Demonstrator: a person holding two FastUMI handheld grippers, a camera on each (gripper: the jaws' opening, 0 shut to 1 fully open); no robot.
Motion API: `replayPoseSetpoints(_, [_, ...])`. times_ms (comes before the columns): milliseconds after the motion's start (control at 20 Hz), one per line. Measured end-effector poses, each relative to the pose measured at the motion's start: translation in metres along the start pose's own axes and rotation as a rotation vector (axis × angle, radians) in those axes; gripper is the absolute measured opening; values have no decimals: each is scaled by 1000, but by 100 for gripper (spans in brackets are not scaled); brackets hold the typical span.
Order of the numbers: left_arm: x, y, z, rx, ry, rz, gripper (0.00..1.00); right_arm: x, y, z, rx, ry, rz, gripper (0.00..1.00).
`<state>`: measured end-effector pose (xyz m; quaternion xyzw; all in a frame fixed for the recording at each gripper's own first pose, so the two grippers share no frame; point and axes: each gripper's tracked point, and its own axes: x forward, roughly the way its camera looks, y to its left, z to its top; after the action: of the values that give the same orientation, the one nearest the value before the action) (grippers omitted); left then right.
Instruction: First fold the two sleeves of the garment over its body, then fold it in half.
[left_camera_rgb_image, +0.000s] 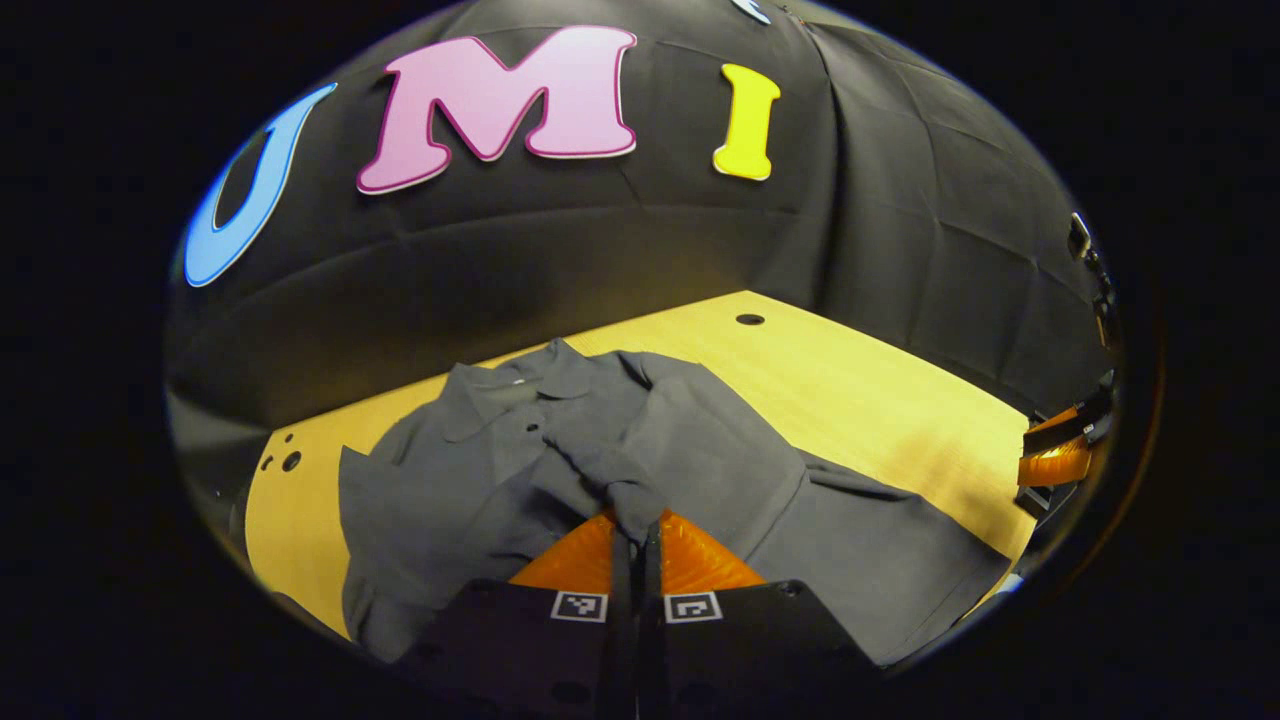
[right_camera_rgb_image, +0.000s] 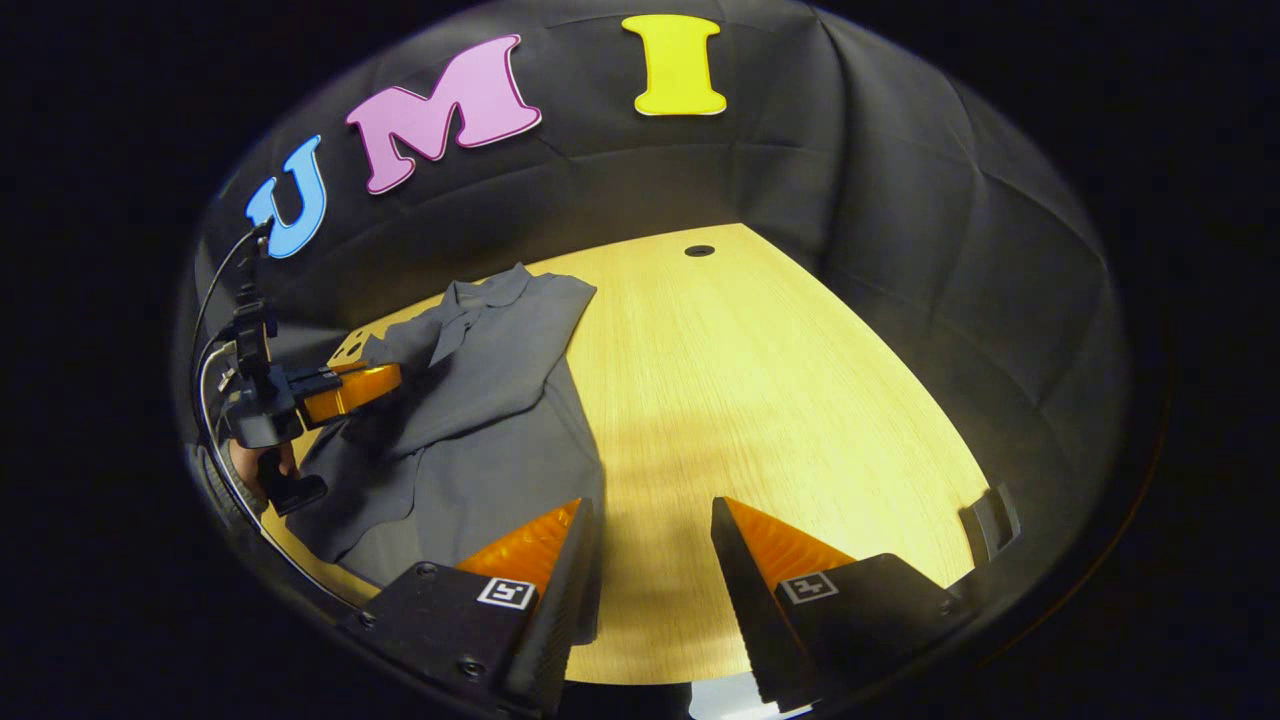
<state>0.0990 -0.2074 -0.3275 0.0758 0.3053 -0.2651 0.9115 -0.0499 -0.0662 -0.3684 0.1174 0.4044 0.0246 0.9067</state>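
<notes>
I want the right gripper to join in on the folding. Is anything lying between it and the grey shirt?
Nothing visible does. The right gripper is open over bare table, and the grey shirt lies just to its left. The left gripper is shut on a fold of that shirt.

My left gripper (left_camera_rgb_image: 636, 530) has its orange fingers pinched together on grey fabric. My right gripper (right_camera_rgb_image: 650, 520) hangs with its fingers spread wide, nothing between them. A hand (right_camera_rgb_image: 262, 462) grips the left gripper's handle.
</notes>
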Motion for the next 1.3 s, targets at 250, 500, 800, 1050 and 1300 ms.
replayPoseSetpoints(250, [14, -11, -14, 6, 42, -28, 11, -6, -3, -13, 0, 18, -22, 74])
replayPoseSetpoints(500, [22, -29, -25, 24, 62, -98, 29, -13, 3, -22, 12, 21, -25, 75])
replayPoseSetpoints(800, [-2, -64, -8, 32, -11, -236, 74, -15, 10, -22, 31, 14, -38, 77])
replayPoseSetpoints(1050, [-54, -56, 14, 65, -120, -235, 98, -17, 23, -18, 32, -9, -34, 89])
replayPoseSetpoints(1300, [-114, -10, 8, 17, -150, -136, 97, -20, 32, -11, 9, -41, -36, 98])
